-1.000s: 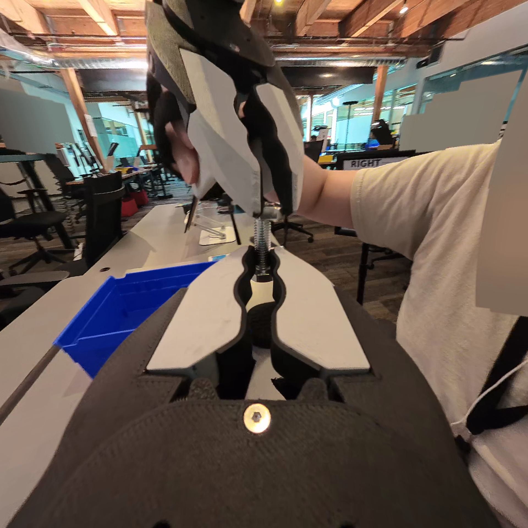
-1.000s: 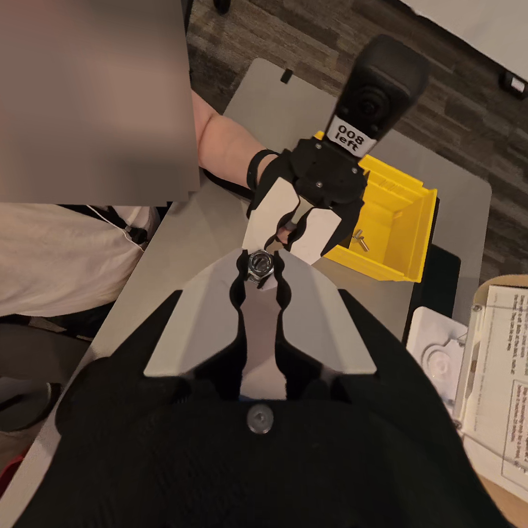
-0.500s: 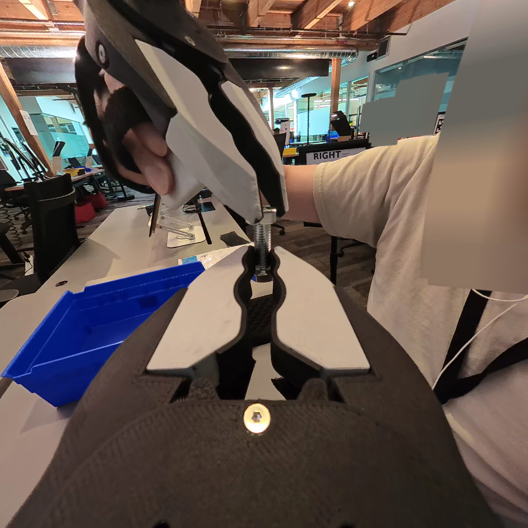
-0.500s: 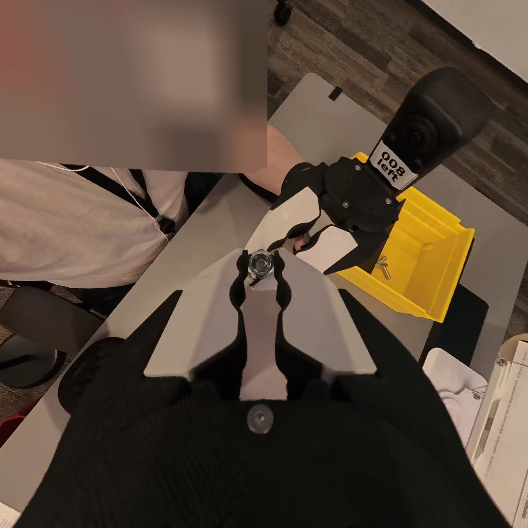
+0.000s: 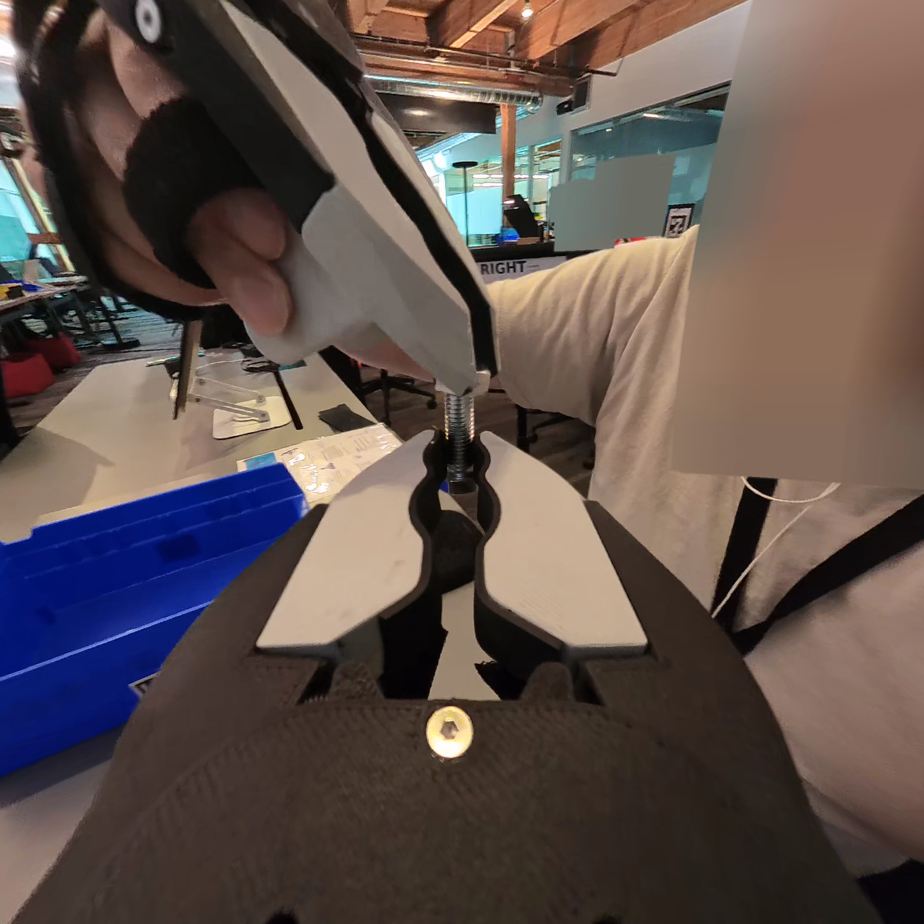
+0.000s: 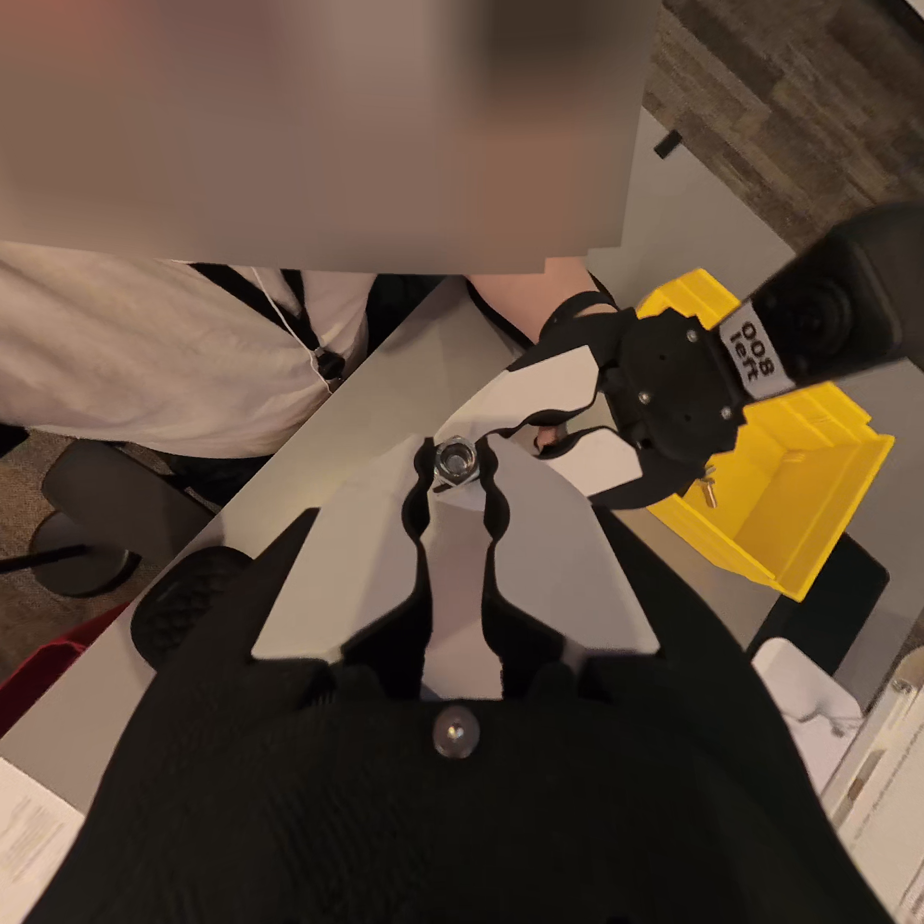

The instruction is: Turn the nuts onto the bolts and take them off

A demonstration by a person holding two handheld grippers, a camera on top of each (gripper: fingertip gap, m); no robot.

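My left gripper [image 5: 456,462] is shut on the lower end of a silver bolt [image 5: 457,425] and holds it upright above the table. My right gripper [image 6: 454,462] is shut on a silver hex nut [image 6: 454,460] that sits on the bolt's top end. In the left wrist view the right gripper [image 5: 472,382] comes down from the upper left onto the bolt's top, and the nut [image 5: 482,381] shows only as a sliver. In the right wrist view the left gripper [image 6: 492,440] reaches in from the right, under the nut.
A blue bin [image 5: 125,575] stands on the white table [image 5: 100,440] at left. A yellow bin [image 6: 780,510] holding a wing bolt [image 6: 707,492] sits at right. Papers [image 5: 330,457] and a small stand [image 5: 225,400] lie behind. The person's torso [image 5: 700,450] is close at right. Both grippers' tips are close together, under 4 cm apart.
The right gripper has turned around the bolt's axis with the nut in it and now lies more sideways. The left gripper has kept its hold on the bolt.
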